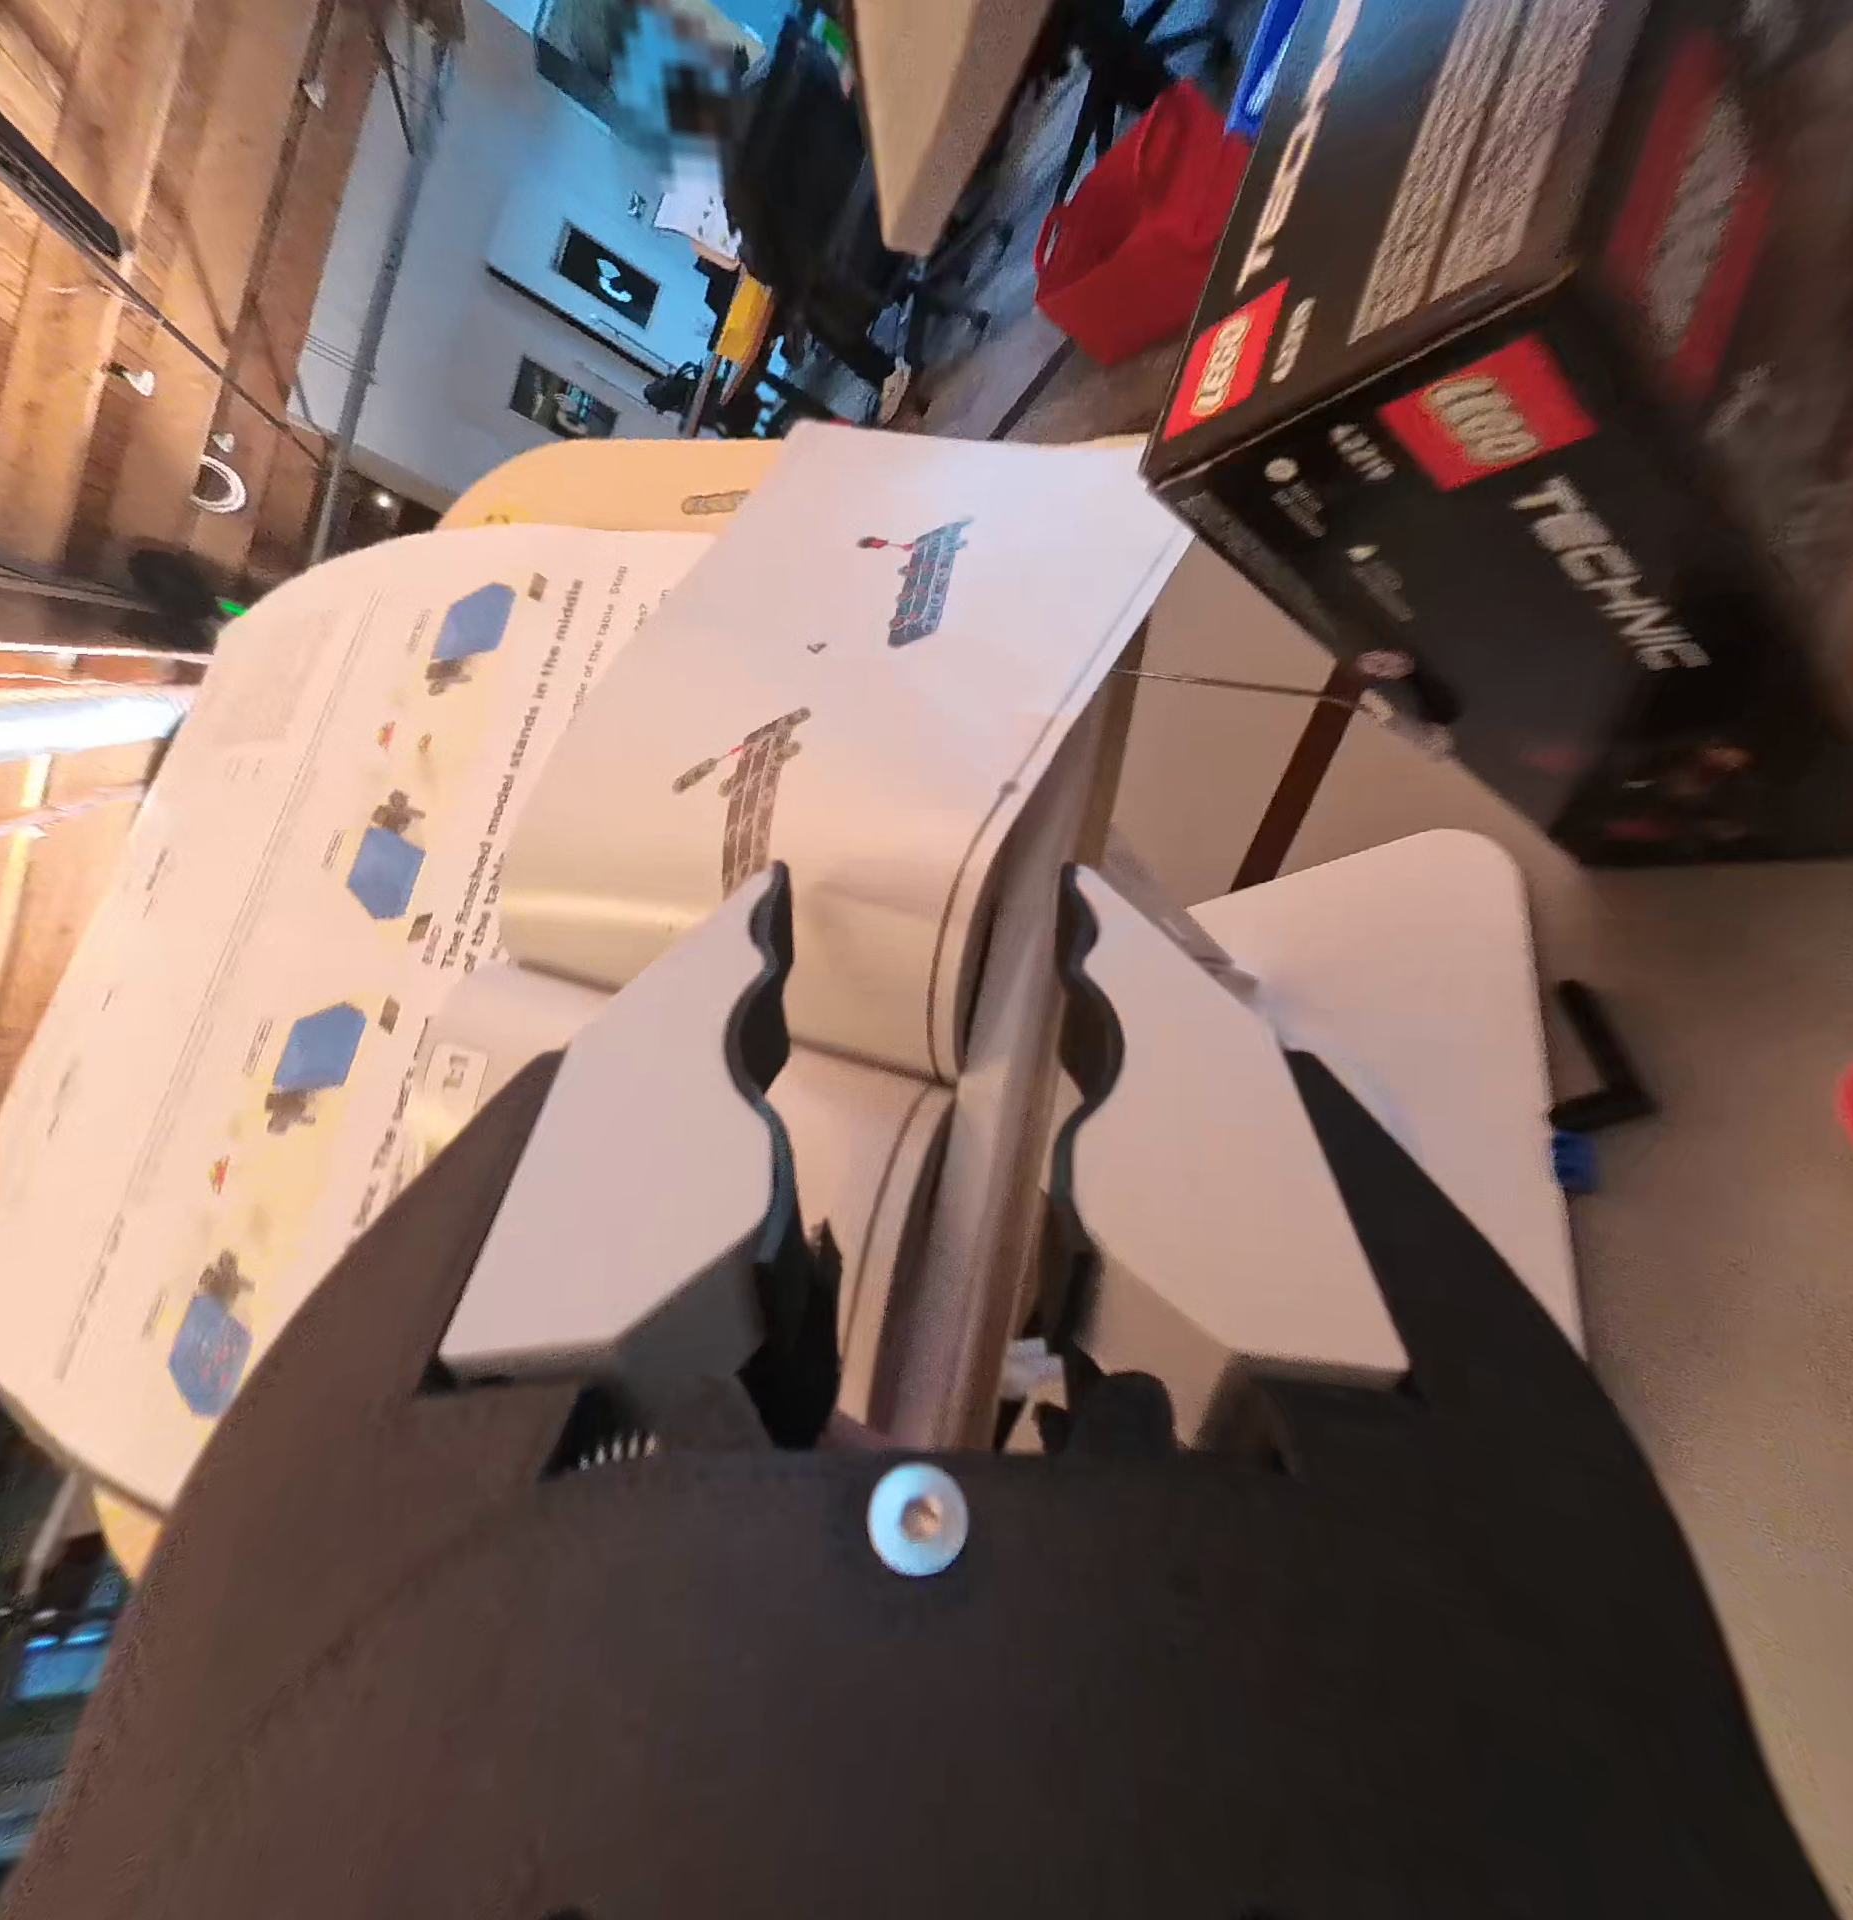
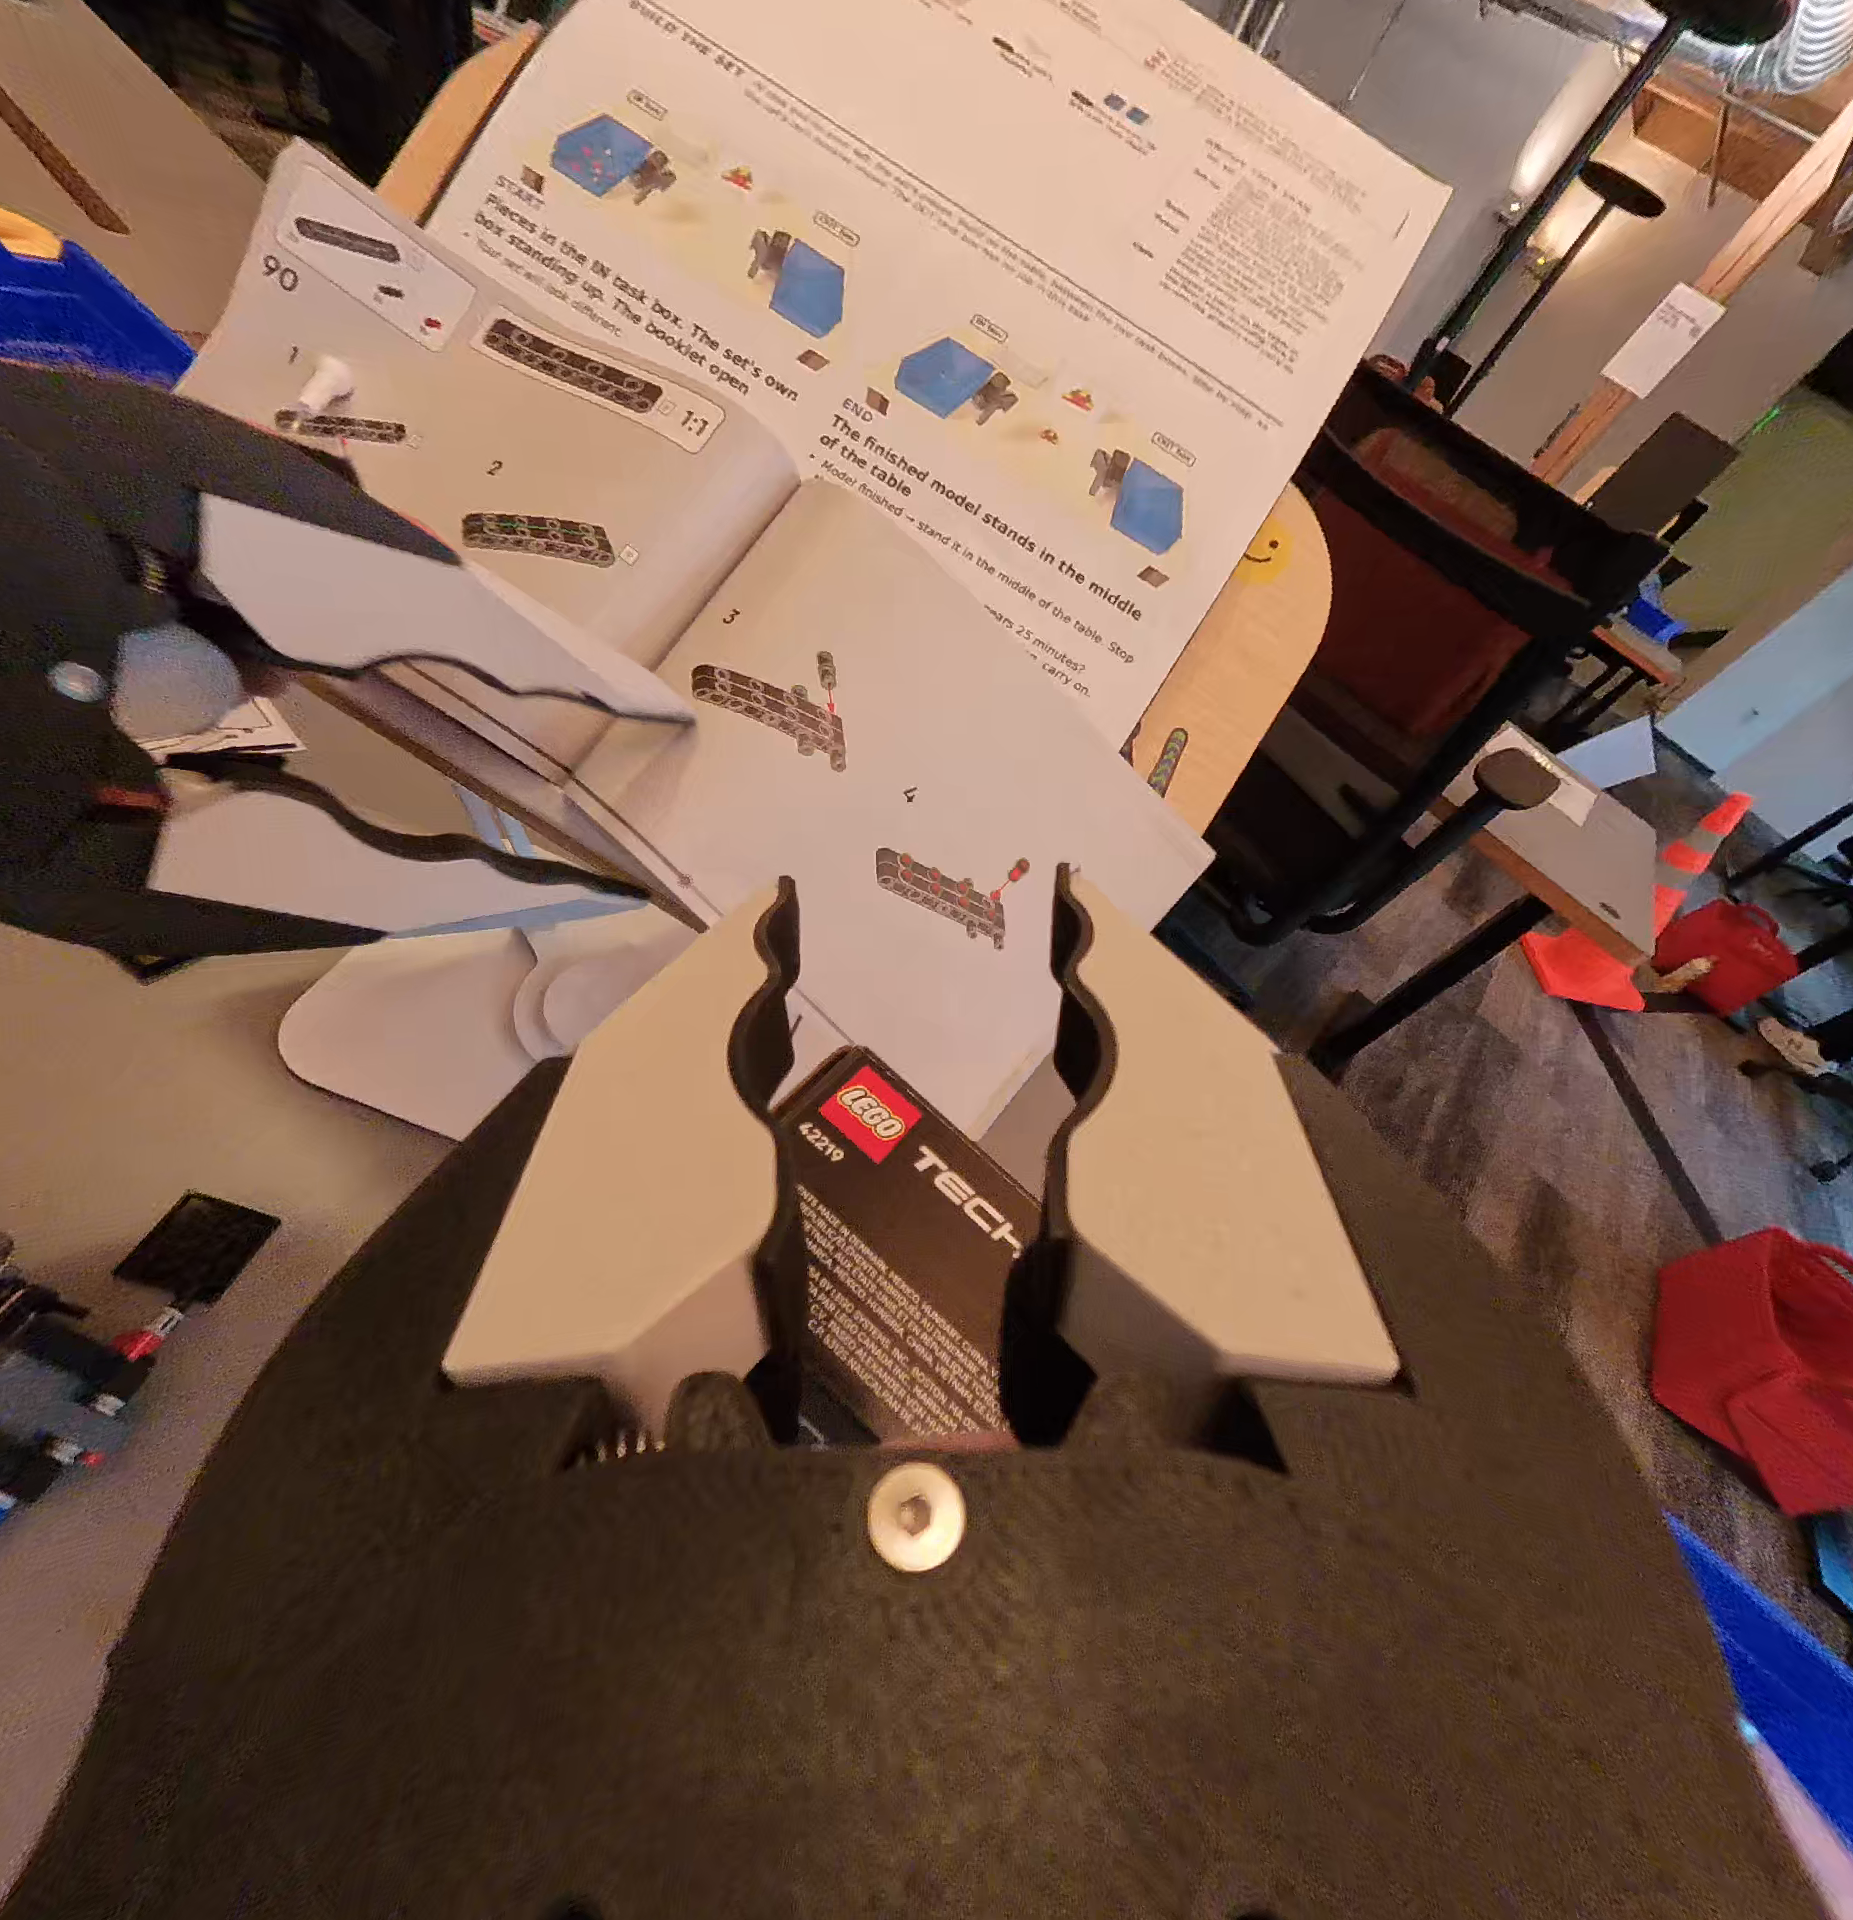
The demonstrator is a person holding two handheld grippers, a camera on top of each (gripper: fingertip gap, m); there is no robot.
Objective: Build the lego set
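An open instruction booklet is propped on a white stand on the table, presumably so the build steps stay readable while both tools work. Behind it a larger printed sheet is stood up.

The left gripper is seen from the right wrist view reaching in from the left, its fingers spread with the left-hand pages of the booklet between them. No contact with the paper can be confirmed; in its own view the page edge runs through the gap without being pinched. Judged as a page being turned or steadied.

The right gripper is held low before the booklet, its fingers apart and nothing clamped. The black set box is visible through the gap, lying beyond and below the fingers, just in front of the stand. In the left wrist view the same box stands near the booklet's right-hand side.

Loose lego pieces are left at the table's left, well apart from both grippers, with a black flat part beside them. No assembled model is in sight; the build is judged barely begun.
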